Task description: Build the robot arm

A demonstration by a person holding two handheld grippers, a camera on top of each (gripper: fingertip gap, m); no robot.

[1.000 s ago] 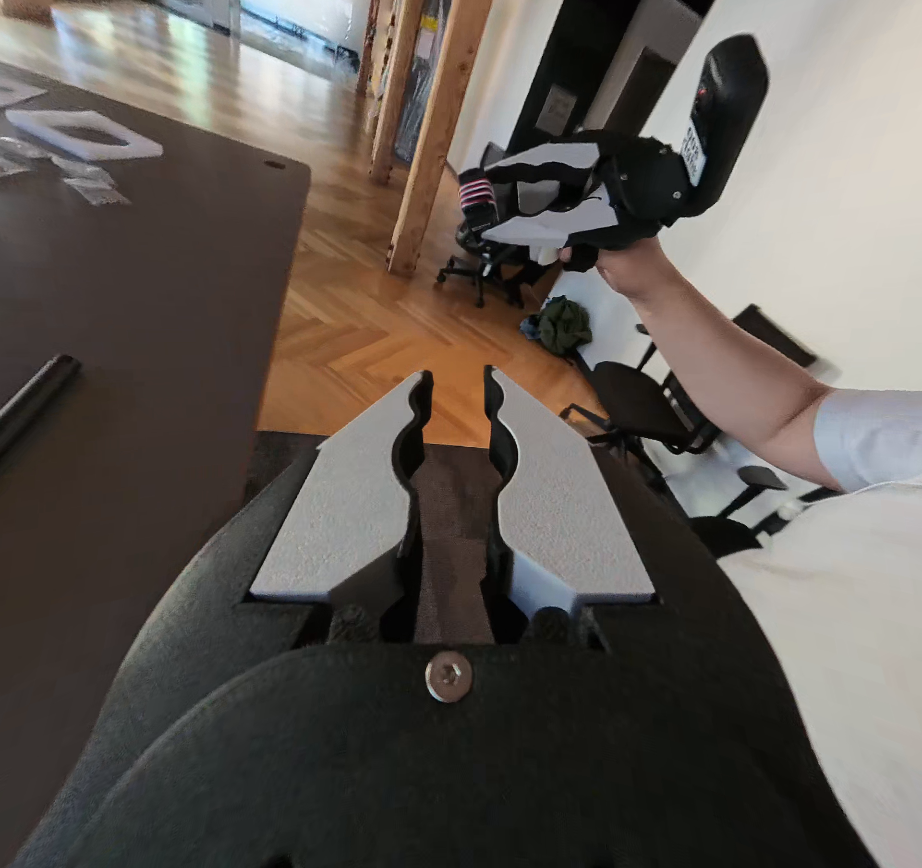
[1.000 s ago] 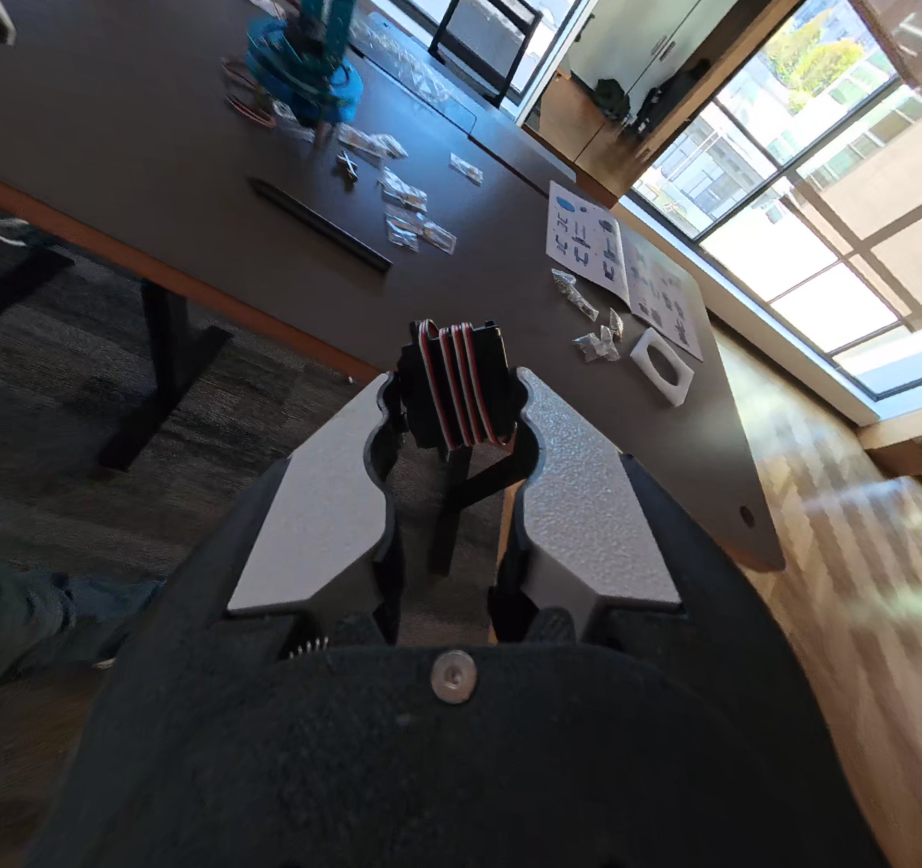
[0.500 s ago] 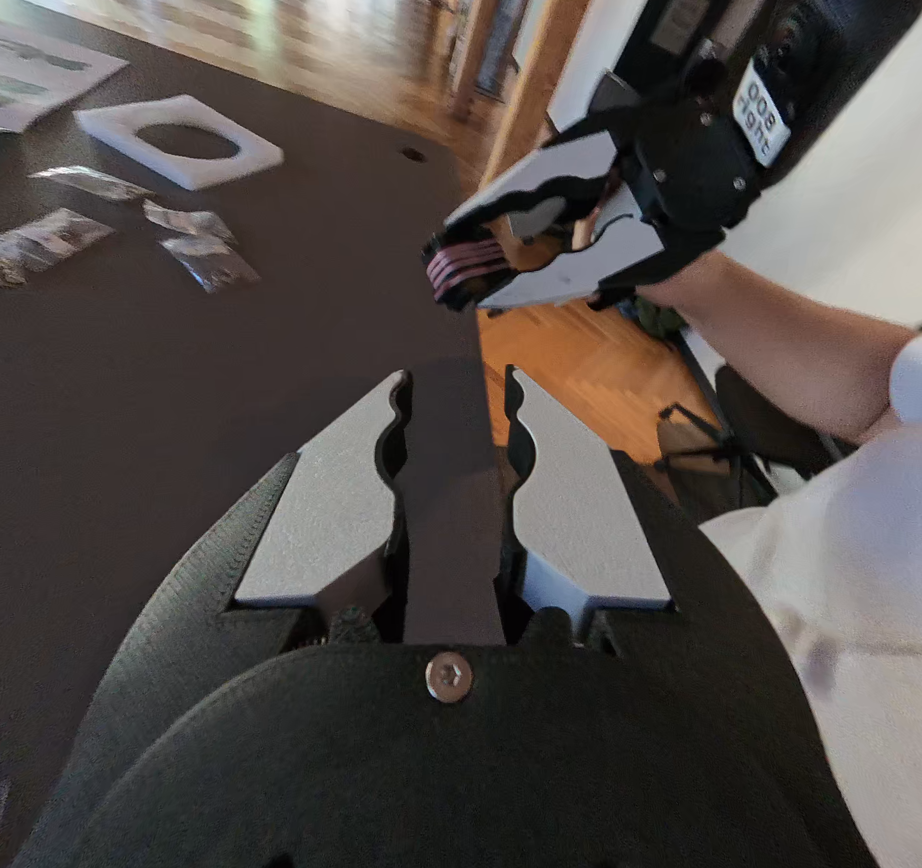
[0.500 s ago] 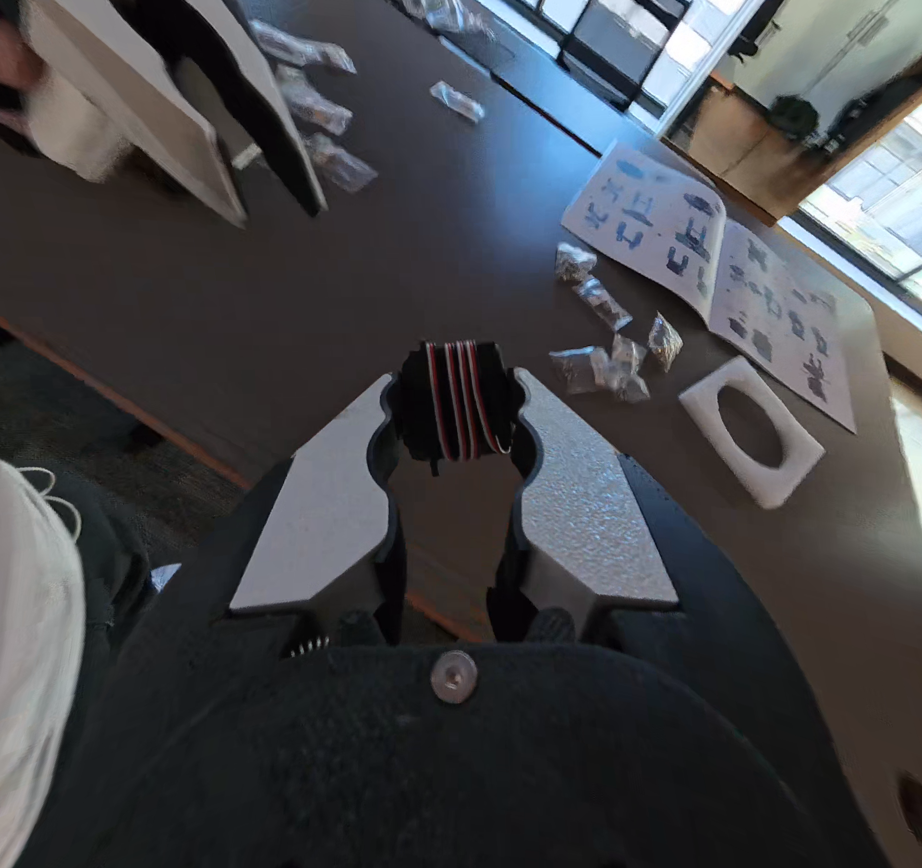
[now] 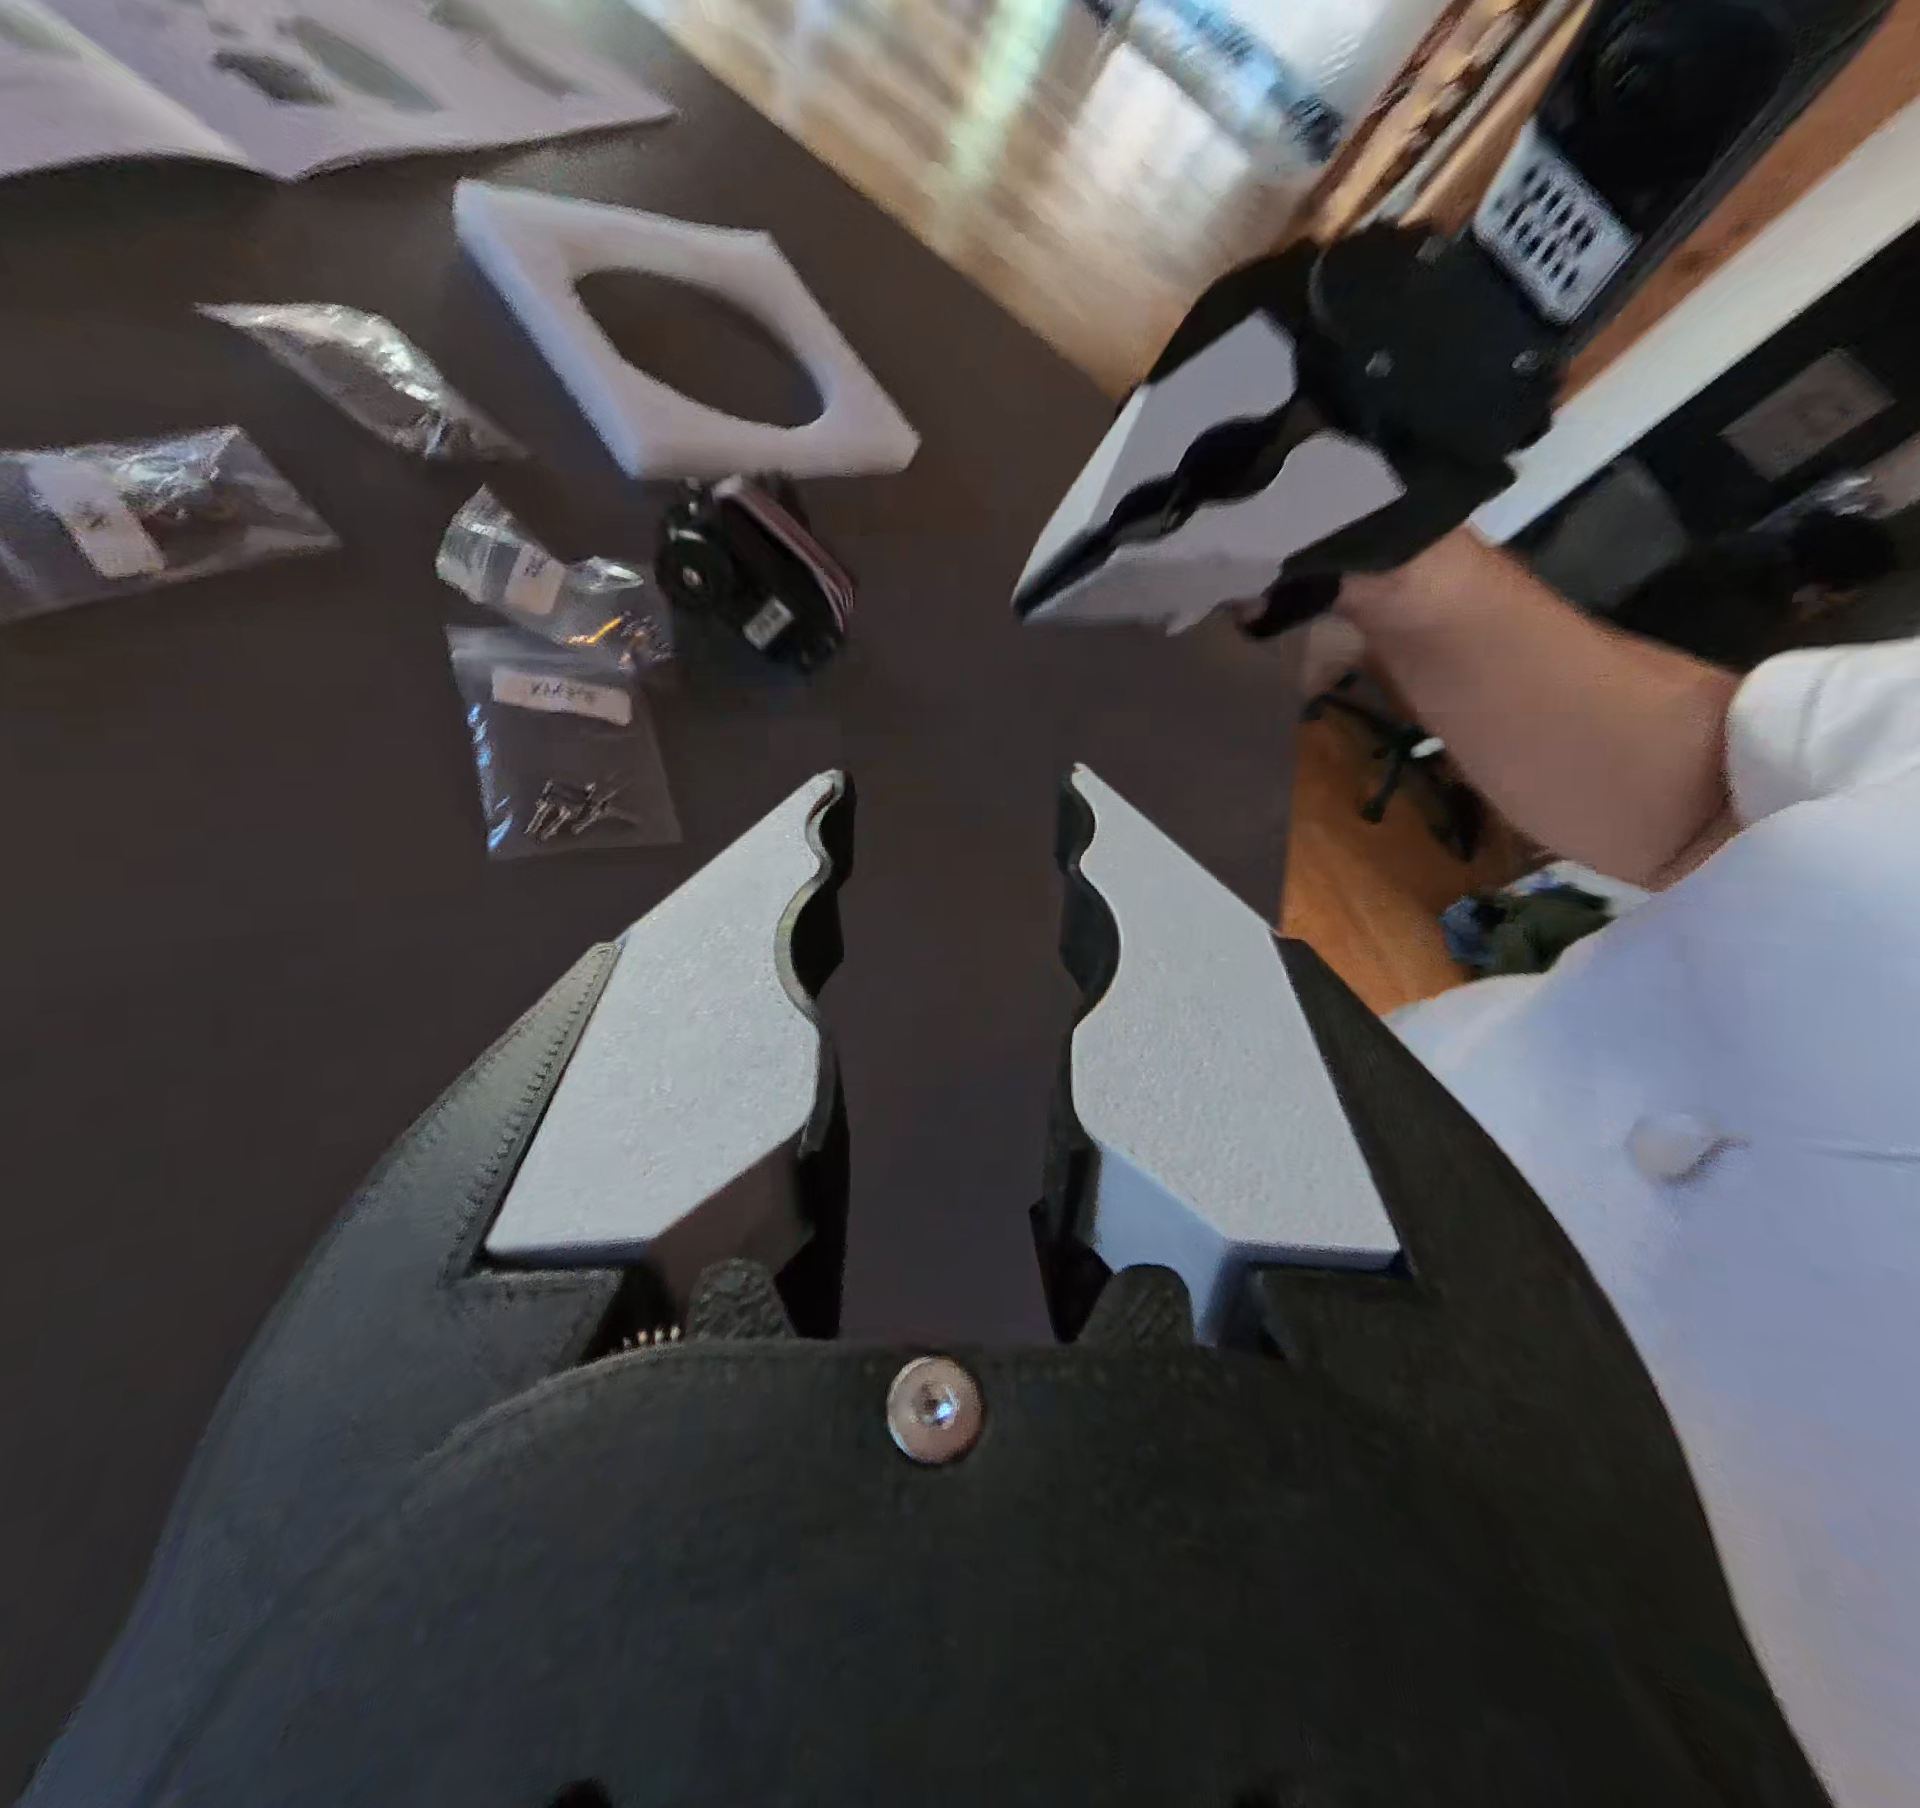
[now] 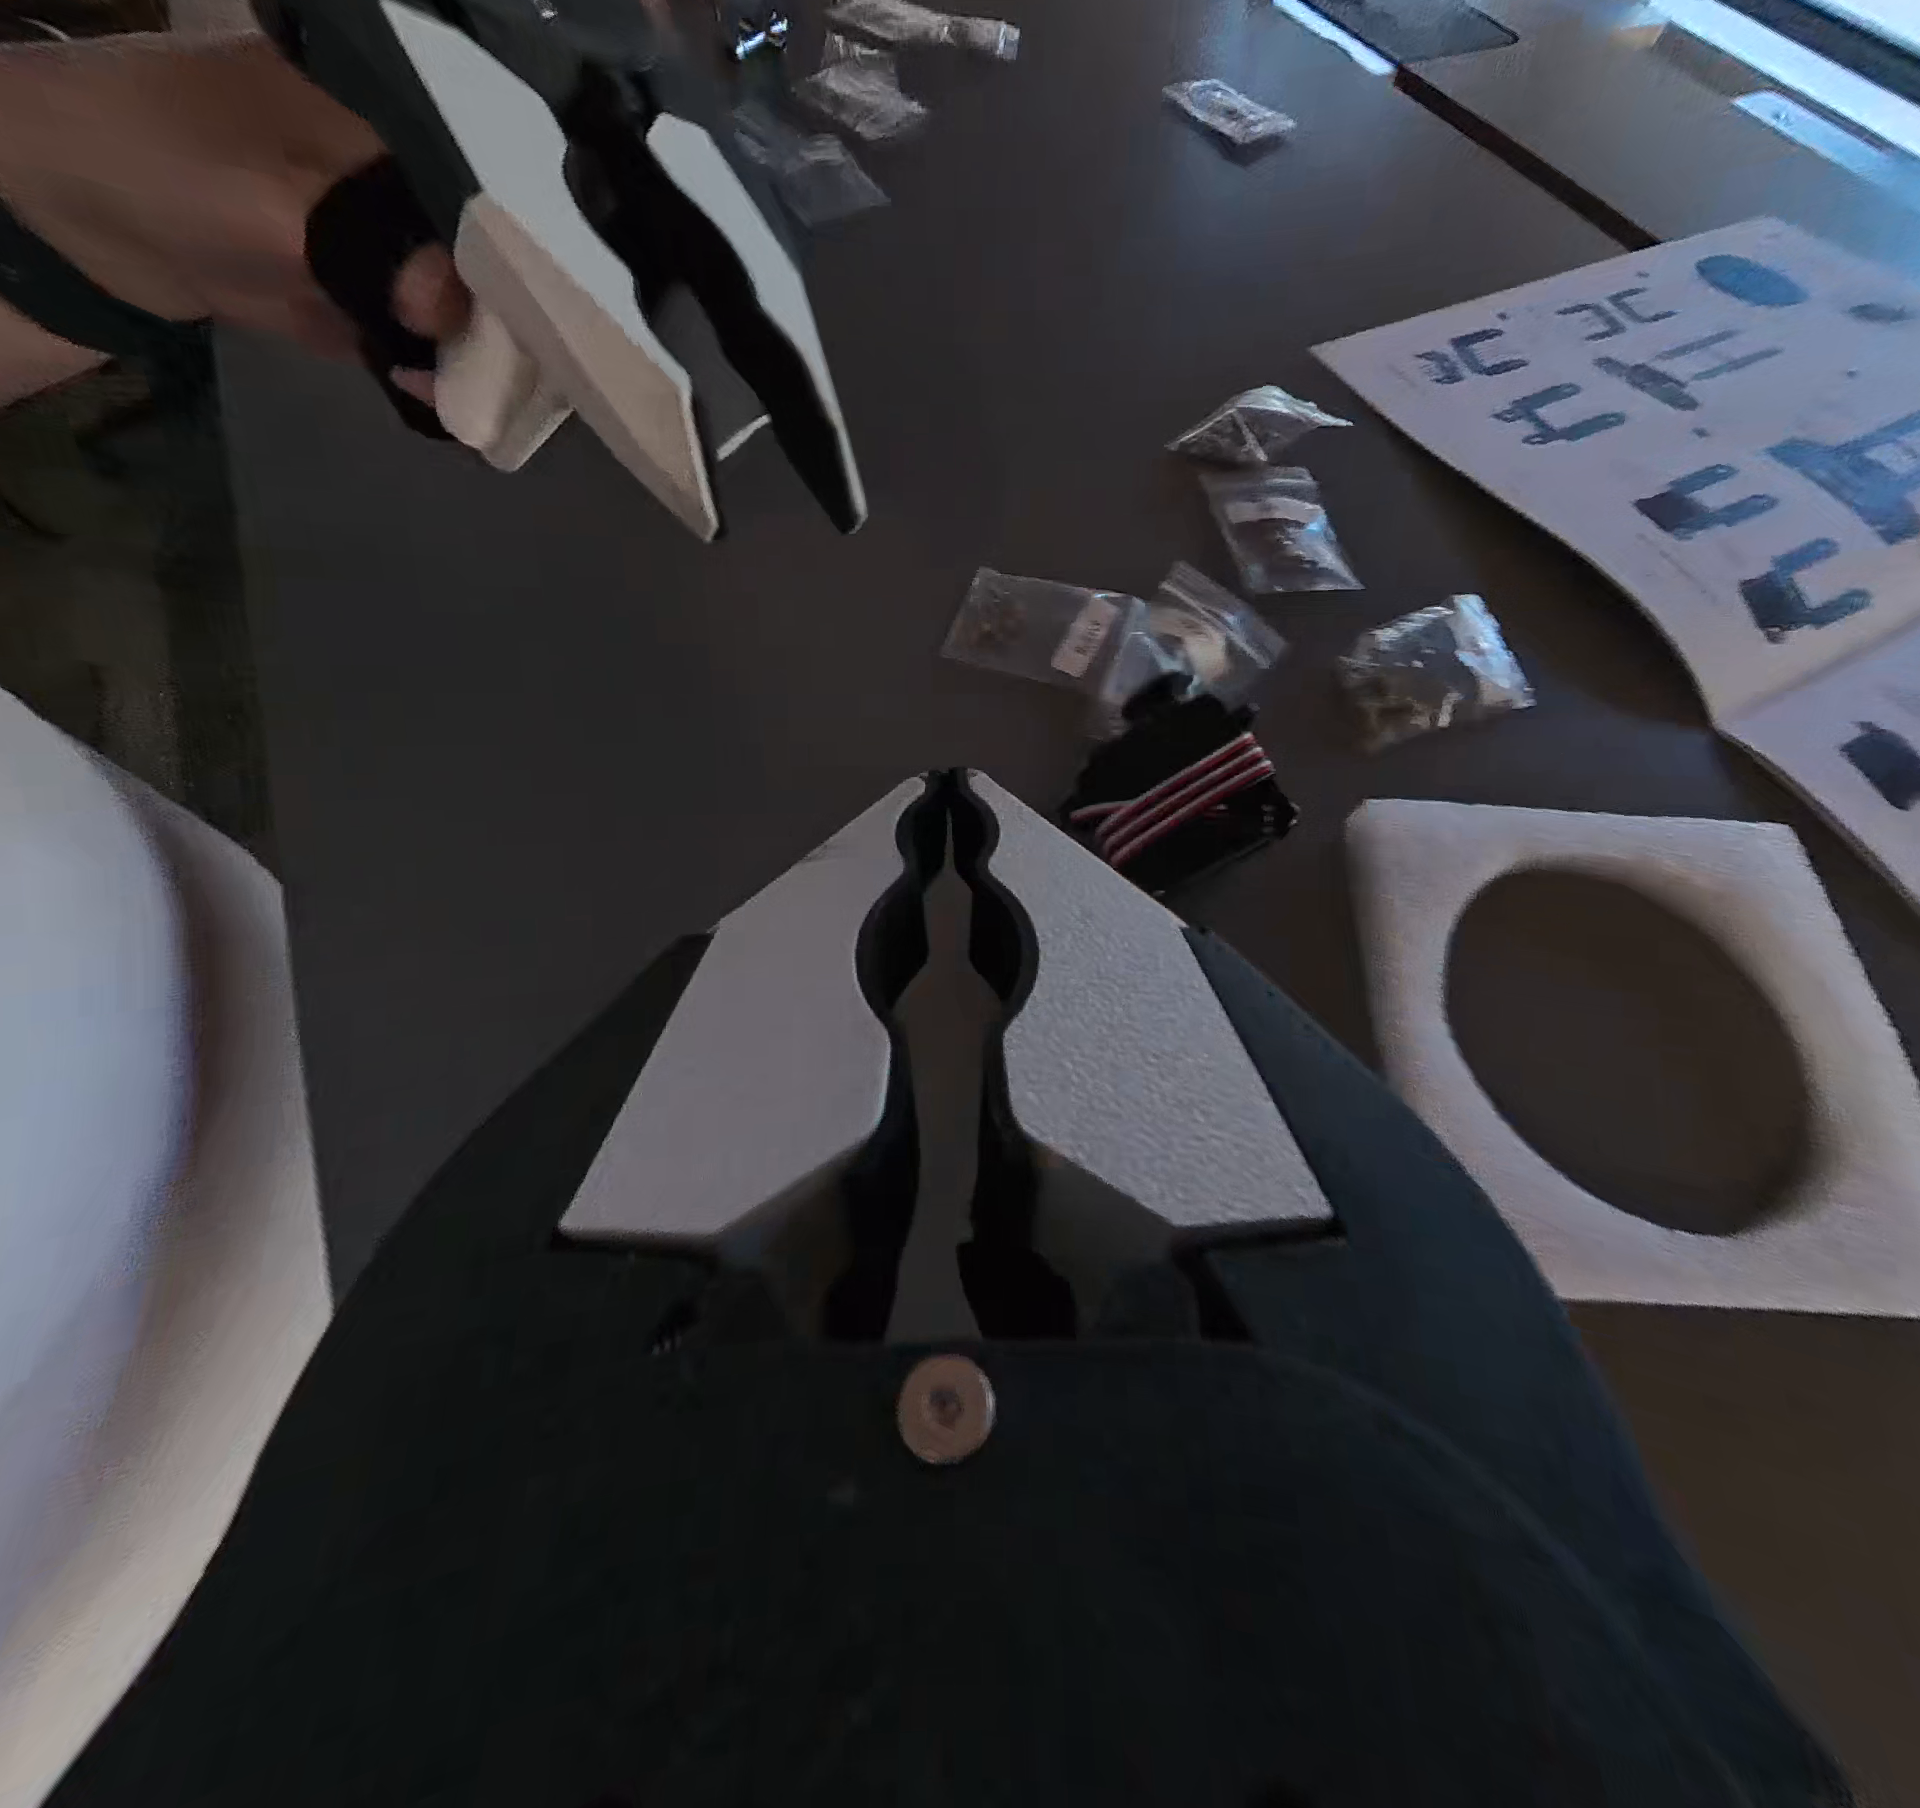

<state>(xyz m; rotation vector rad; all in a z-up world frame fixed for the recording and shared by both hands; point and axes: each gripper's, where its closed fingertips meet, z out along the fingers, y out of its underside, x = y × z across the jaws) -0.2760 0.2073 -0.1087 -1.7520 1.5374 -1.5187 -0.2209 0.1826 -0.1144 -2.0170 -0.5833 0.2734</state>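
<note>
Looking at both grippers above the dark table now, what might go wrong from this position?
1. The small black servo with red-and-white striped wires lies against clear plastic bags of small parts; a grasp there may catch a bag too.
2. The shut right gripper and open left gripper hover near each other; they may collide.
3. The white foam square with a round hole beside the servo looks easy to knock.

Right hand-held gripper [image 6: 951, 790], fingertips together and empty, hangs beside a black servo [image 6: 1184, 802] on the dark table [image 6: 582, 698]
</note>
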